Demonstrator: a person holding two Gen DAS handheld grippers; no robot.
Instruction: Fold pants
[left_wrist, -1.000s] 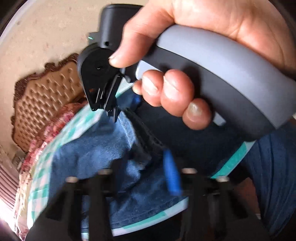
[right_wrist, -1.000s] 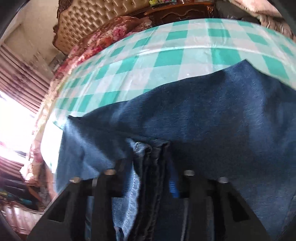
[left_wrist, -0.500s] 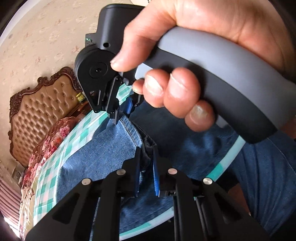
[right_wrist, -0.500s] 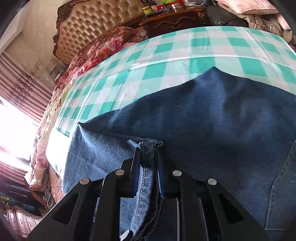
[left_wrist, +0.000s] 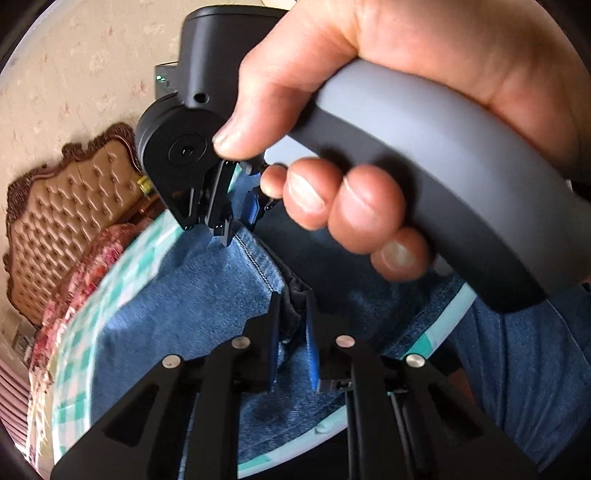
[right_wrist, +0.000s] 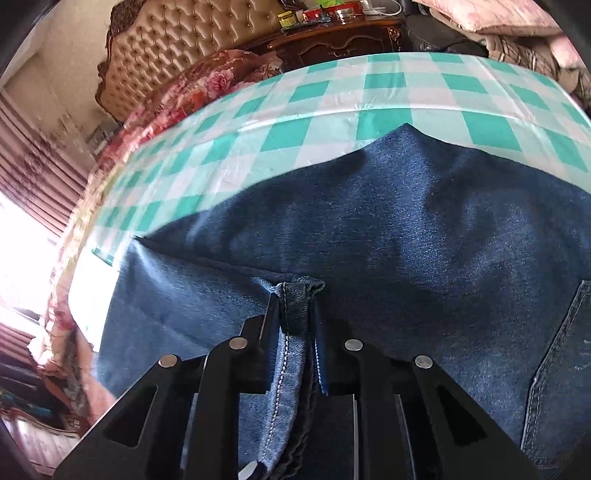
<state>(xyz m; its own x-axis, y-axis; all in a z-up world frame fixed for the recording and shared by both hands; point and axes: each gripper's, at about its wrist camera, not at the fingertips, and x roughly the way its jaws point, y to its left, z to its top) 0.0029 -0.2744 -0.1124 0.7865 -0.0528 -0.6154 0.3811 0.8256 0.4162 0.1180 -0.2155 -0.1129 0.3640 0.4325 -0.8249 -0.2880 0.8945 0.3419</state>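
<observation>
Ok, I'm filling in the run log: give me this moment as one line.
step: fold pants | left tool: shut on jeans hem | right tool: shut on hem | jeans on checked tablecloth

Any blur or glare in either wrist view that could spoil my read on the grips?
Left wrist: checked tablecloth smeared at the left rim; left gripper on blue denim jeans sharp. Right wrist: window blown out; right gripper on the hem sharp.
</observation>
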